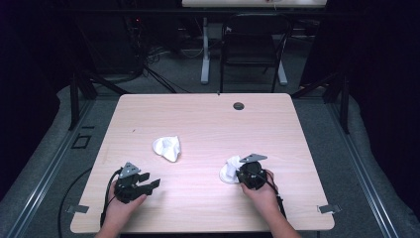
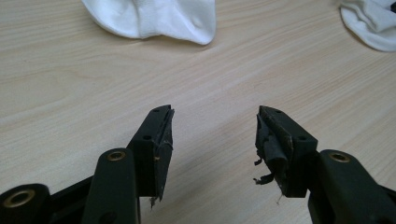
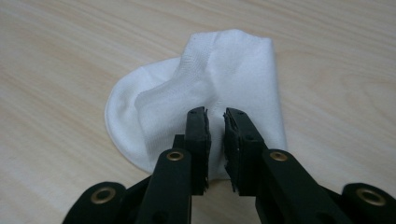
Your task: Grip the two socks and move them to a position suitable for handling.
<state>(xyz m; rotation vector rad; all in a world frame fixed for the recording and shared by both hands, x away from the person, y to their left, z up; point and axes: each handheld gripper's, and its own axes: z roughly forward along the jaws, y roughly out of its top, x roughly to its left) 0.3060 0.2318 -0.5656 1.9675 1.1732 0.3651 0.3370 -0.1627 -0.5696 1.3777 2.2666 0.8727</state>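
Two white socks lie on the light wooden table [image 1: 208, 119]. One sock [image 1: 167, 147] is bunched up left of the middle; in the left gripper view it [image 2: 154, 18] lies ahead of the jaws, well apart from them. The other sock [image 1: 229, 169] lies at the right front. My right gripper [image 1: 239, 171] sits over its edge. In the right gripper view the jaws [image 3: 215, 120] stand nearly closed, pinching a raised fold of that sock [image 3: 196, 88]. My left gripper [image 1: 153, 184] is held low at the front left, open [image 2: 215, 126] with bare table between its fingers.
A round cable hole [image 1: 238, 105] sits near the table's far edge. A black chair [image 1: 252, 44] stands beyond the table. The right-hand sock also shows at the upper right corner of the left gripper view [image 2: 373, 25].
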